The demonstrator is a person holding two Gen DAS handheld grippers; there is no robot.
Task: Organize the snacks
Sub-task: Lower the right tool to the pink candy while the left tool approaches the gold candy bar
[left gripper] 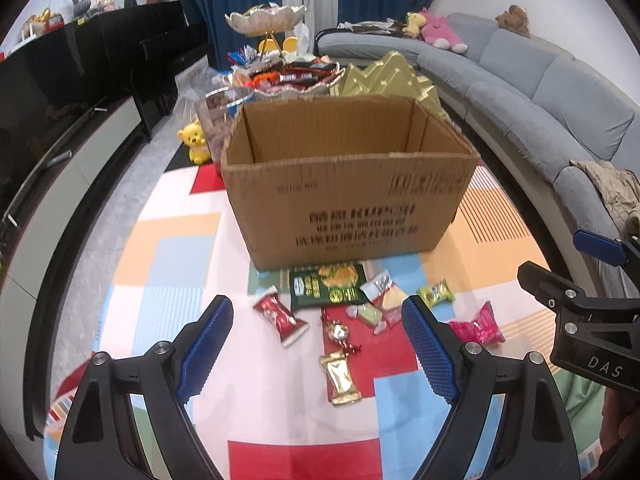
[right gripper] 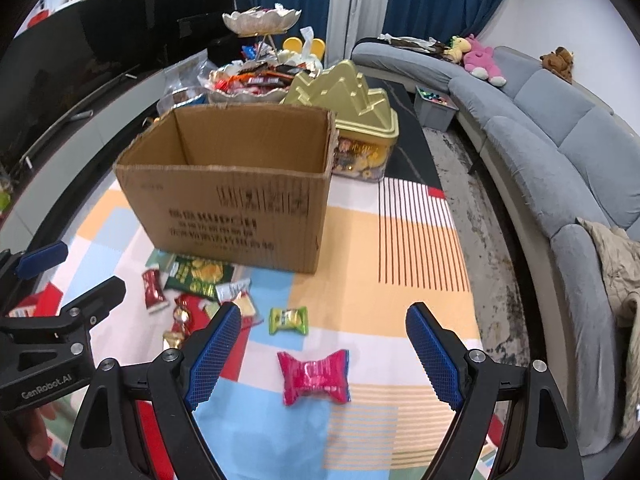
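Snacks lie scattered on the patchwork mat just ahead of both tools, at the foot of the open cardboard box (left gripper: 348, 184), which stands beyond them with its flaps up, presumably as the place they are meant to go. The left gripper (left gripper: 318, 344) has its blue pads spread wide with nothing between them; it tilts down over a small cluster, with the red candy packet (left gripper: 280, 317) near its left finger, the gold candy packet (left gripper: 340, 376) between the fingers and nearest the camera, and the dark green chip bag (left gripper: 330, 285) farther out, touching the box's base. The gold packet's long axis runs roughly along the tool's line of sight, its twisted end pointing toward the box. The right gripper (right gripper: 324, 352) is likewise spread and empty, hovering over the pink candy packet (right gripper: 314, 376), which sits squarely between its fingers. That packet's long axis lies crosswise, from finger to finger, so the pads would probably meet its flared ends rather than its pinched middle. A green candy packet (right gripper: 289, 319) lies just beyond it, also crosswise. Both tools seem lined up to take one piece each.
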